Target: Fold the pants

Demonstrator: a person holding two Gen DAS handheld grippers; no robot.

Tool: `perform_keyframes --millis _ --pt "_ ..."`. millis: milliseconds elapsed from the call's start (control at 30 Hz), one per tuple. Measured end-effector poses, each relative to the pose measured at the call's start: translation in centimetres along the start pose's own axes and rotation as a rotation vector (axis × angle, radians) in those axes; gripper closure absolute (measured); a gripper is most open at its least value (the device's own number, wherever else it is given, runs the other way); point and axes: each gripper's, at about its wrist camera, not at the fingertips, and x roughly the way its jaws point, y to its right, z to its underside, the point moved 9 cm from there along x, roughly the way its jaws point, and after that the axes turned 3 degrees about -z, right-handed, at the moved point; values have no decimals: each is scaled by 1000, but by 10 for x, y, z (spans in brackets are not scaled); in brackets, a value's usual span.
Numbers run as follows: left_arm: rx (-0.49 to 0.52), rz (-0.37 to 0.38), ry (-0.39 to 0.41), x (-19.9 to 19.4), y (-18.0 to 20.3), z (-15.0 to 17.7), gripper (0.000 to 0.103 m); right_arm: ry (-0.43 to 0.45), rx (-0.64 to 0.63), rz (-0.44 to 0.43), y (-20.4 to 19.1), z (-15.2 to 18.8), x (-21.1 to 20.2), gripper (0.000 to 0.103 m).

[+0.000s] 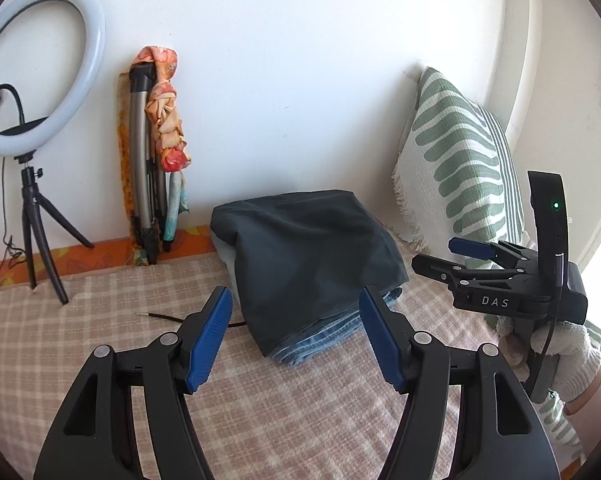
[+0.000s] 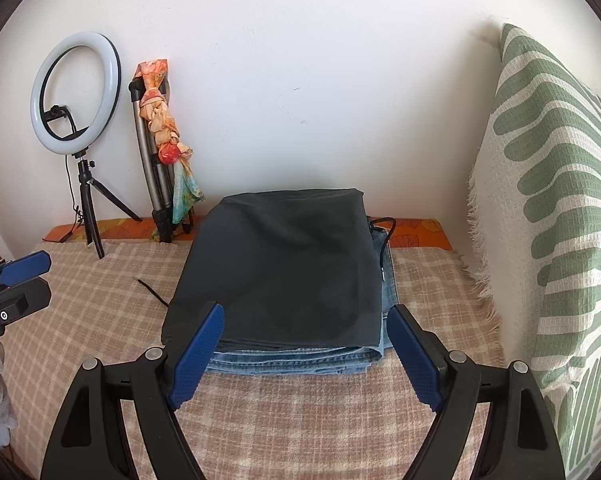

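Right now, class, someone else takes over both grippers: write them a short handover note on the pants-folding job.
Left gripper: open, empty, short of the stack.
Right gripper: open, empty, jaws either side of the stack's near edge, not gripping.
Dark grey pants: folded flat on top of folded blue jeans, on the checked blanket.
Black cable: lies along the stack's right edge.
Done: the top pair looks folded.
Left: probably nothing but checking the edges; no unfolded pants in view.

Folded pants atop jeans, mid-blanket
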Motion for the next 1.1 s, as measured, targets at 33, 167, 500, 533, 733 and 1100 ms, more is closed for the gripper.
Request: perform_keyframes --millis 33,167,500,533,733,1100 --pt "1 -2 5 -7 0 3 37 5 -1 -1 -6 4 -7 17" --pt "3 0 17 -32 -1 16 35 17 -1 -6 -26 18 -31 17" --pt "-7 10 23 -84 -4 62 30 10 7 -39 -77 59 -77 13" --pt "-8 5 23 -87 -5 67 29 11 4 -35 -80 64 -82 12" --pt "-37 -5 14 -106 -14 95 29 18 31 -38 -96 93 -105 9" --pt "-36 -43 -14 -121 -24 143 29 28 38 -24 -116 143 -126 6"
